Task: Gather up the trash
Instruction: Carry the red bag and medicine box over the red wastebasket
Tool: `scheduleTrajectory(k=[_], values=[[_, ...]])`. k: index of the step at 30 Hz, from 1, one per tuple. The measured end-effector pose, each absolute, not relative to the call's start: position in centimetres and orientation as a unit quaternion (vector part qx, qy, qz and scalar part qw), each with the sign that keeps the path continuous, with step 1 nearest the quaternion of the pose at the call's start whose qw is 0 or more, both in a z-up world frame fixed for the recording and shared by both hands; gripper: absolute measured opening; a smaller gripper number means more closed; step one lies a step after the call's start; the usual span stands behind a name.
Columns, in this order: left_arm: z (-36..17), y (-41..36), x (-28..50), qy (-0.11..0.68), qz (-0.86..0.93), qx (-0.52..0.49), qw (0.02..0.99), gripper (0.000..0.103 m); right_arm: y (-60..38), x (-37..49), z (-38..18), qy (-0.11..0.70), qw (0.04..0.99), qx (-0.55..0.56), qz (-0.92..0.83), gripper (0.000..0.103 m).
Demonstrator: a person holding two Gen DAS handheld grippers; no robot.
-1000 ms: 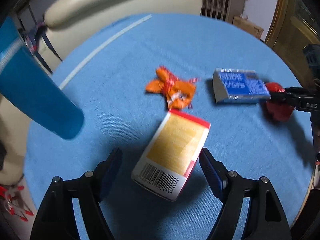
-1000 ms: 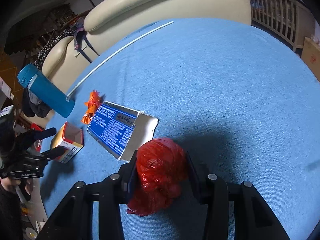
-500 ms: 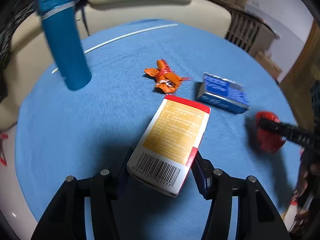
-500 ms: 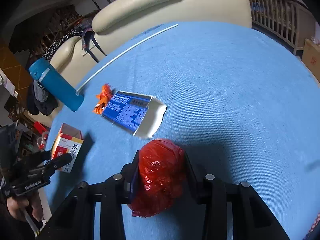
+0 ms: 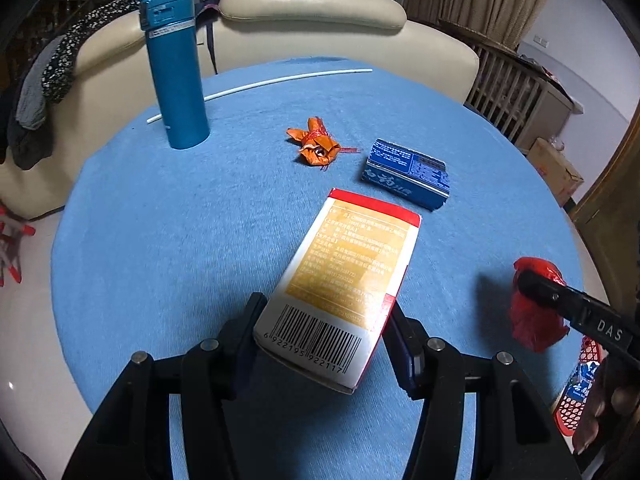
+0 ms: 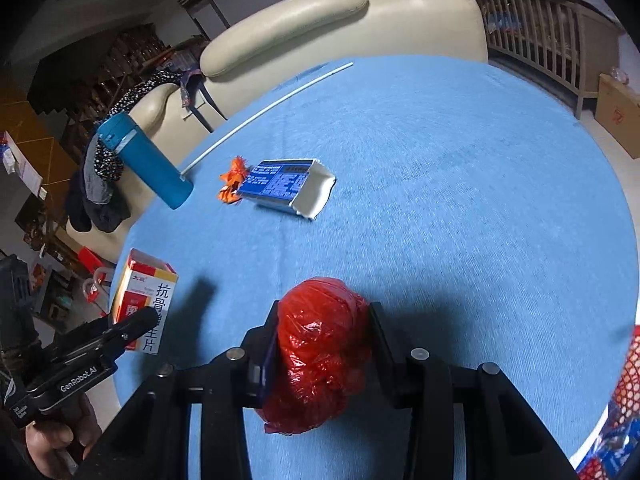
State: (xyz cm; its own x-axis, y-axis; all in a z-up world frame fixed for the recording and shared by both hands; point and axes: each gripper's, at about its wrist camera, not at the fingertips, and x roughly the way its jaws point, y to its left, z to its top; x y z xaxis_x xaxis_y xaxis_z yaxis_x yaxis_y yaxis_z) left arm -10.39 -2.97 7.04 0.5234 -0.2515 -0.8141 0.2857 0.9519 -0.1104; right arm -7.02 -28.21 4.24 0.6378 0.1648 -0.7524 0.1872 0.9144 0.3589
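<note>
Left tongs [image 5: 324, 344] pinch the box [image 5: 344, 276] across its barcoded end; its long axis runs forward, away from us. Their jaws have just closed onto it. Right tongs [image 6: 324, 344] pinch the red bag [image 6: 320, 352], lifted off the surface [image 6: 480, 200]. We judge a bin comes next: a red mesh basket [image 6: 628, 368], cut off by the frame edge, lies right of the bag, so the right hand is nearer. Beyond the box rest the blue carton [image 5: 408, 172] and orange wrapper [image 5: 316, 148], uncollected. The basket's mouth is hidden.

Carton [image 5: 344, 292] — in left hand-held gripper [image 5: 326, 336]
</note>
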Motion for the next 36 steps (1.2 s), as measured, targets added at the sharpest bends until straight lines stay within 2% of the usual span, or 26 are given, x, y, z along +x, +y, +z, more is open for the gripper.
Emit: scheduleTrajectory(k=[36], values=[[9.4,-5.9,-15.6,0.425,-0.138,0.036,0.894,0.058,-28.4,-14.3,8.4,0.367,0.909,0.2,-0.001,0.043]])
